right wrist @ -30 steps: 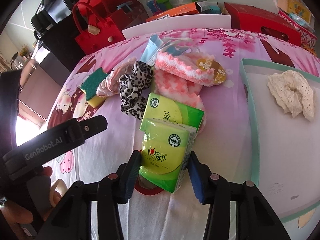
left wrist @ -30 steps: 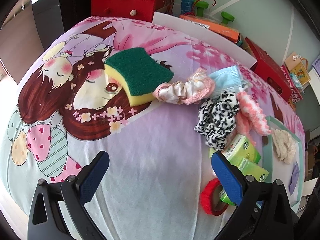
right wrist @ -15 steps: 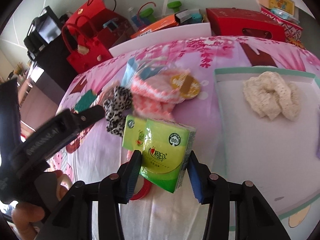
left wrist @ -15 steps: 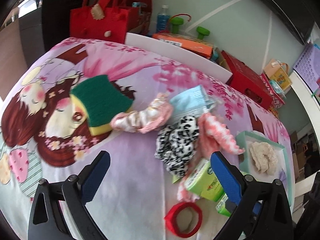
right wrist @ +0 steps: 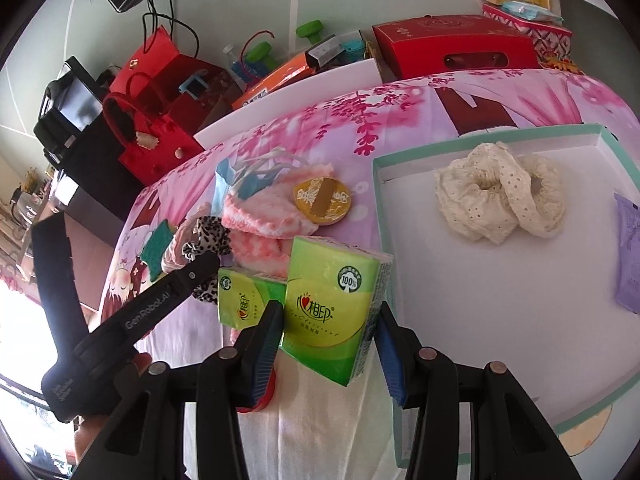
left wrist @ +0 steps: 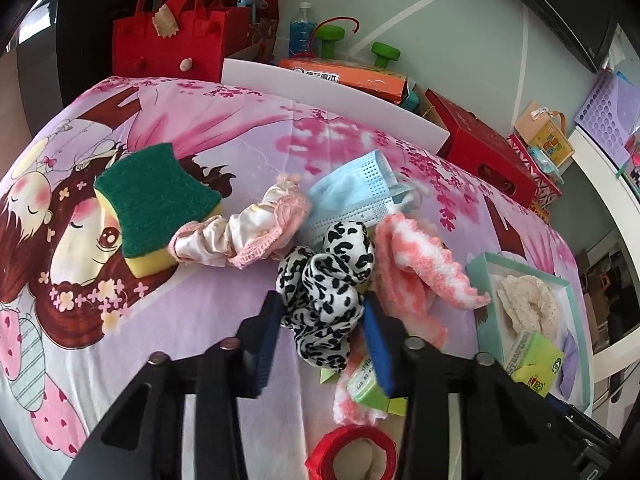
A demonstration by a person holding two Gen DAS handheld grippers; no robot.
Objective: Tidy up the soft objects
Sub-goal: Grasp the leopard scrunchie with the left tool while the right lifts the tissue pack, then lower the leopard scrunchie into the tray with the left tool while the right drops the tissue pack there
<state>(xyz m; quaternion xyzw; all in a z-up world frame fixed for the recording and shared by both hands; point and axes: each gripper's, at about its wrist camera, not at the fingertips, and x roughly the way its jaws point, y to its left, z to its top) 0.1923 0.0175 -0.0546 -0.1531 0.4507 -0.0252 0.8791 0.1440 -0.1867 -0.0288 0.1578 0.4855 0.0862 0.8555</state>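
My left gripper [left wrist: 324,336] is closing its jaws on the leopard-print scrunchie [left wrist: 324,280], and both blue pads touch its sides. Around it on the cartoon bedsheet lie a pink satin scrunchie [left wrist: 240,232], a green-and-yellow sponge [left wrist: 156,204], a blue face mask [left wrist: 356,188] and pink fluffy socks [left wrist: 420,268]. My right gripper [right wrist: 328,340] is shut on a green tissue pack [right wrist: 332,312], held above the sheet by the left rim of the teal-edged tray [right wrist: 384,240]. A cream lace scrunchie [right wrist: 500,196] lies in the tray. A second tissue pack [right wrist: 244,300] lies on the sheet.
A red tape ring [left wrist: 352,448] lies near the front edge. A purple packet [right wrist: 628,252] sits at the tray's right side. Behind the bed's white board [left wrist: 328,88] stand red bags [left wrist: 168,40], red boxes [right wrist: 452,48] and green dumbbells.
My left gripper swung right from open sheet to the leopard-print scrunchie and its jaws came together around it. The right gripper carried the tissue pack toward the tray.
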